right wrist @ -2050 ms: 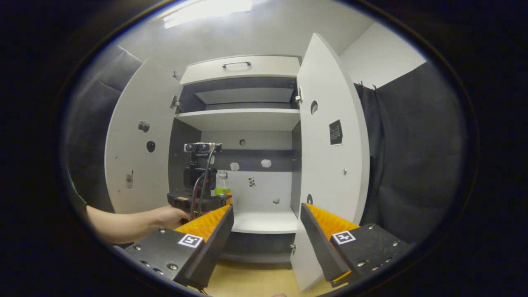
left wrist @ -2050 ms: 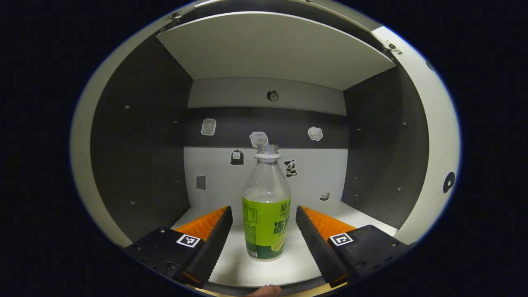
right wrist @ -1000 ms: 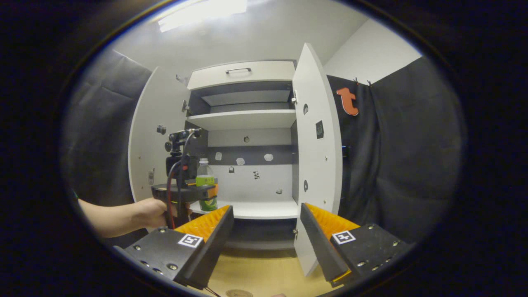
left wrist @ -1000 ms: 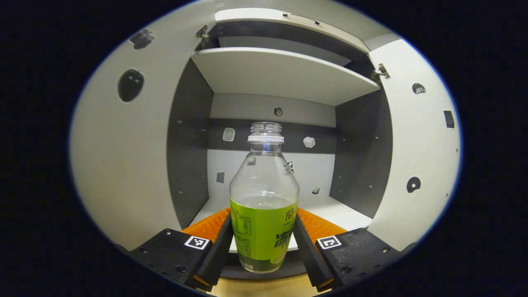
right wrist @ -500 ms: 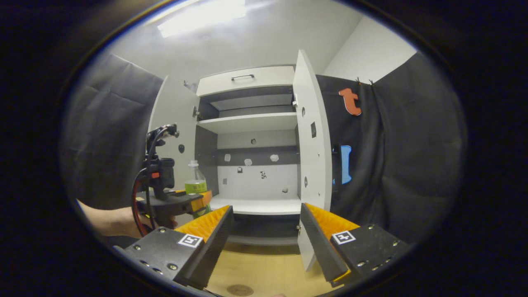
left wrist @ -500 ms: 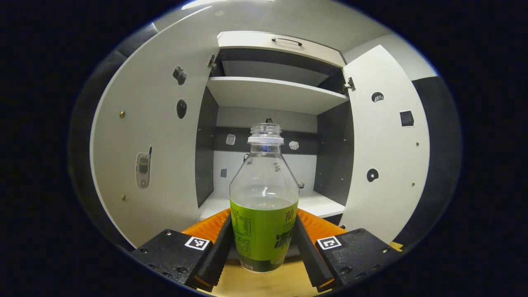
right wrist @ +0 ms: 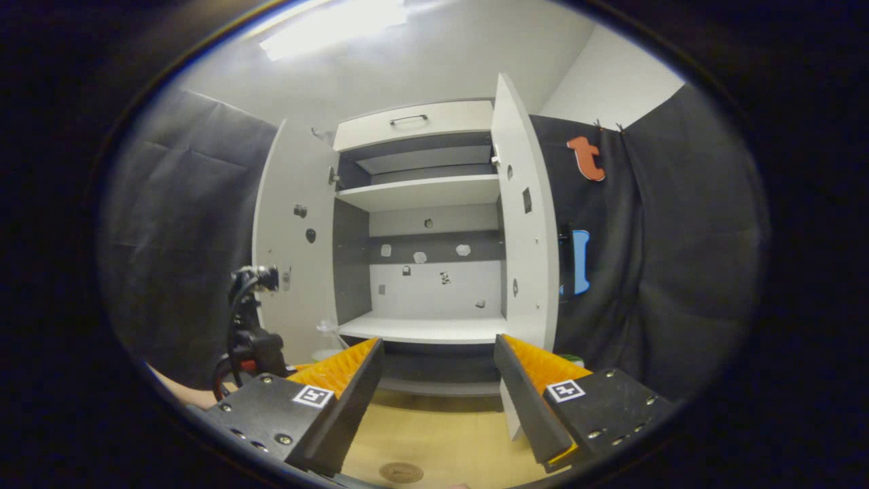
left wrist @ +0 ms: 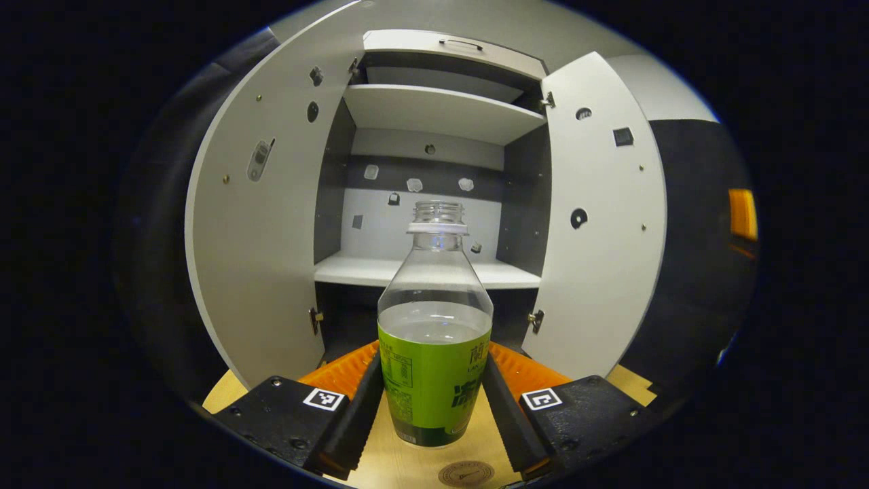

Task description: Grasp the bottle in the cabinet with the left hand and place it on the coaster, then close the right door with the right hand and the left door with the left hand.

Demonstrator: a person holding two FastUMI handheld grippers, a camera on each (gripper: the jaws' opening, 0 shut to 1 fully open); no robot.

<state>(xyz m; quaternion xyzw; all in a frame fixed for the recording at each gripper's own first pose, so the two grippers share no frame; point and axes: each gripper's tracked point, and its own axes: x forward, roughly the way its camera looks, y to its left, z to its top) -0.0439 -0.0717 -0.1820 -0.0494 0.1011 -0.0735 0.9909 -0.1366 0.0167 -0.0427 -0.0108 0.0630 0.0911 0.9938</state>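
Gripping the bottle (left wrist: 434, 367) upright, the left gripper (left wrist: 434, 407) hangs above the worktop (left wrist: 400, 468), just behind the coaster (left wrist: 466, 473); the right gripper (right wrist: 438, 401) is open.

Two seconds back the bottle (left wrist: 434, 353) stands on the cabinet's lower shelf (left wrist: 421, 272) between the left tool's (left wrist: 434, 414) spread fingers; now both fingers press its green label and it hangs over the wooden worktop (left wrist: 407, 465), clear of the cabinet. The shelf, once at the bottom of the left gripper view, sits at mid-frame behind the bottle's shoulder, and both open doors come into frame. A round coaster (left wrist: 466, 473) appears at the bottom edge, just below the bottle's base. In the right gripper view the left tool drops from mid-left, in front of the cabinet, to the lower left (right wrist: 251, 339), and the coaster (right wrist: 400, 472) rises into sight at bottom centre.
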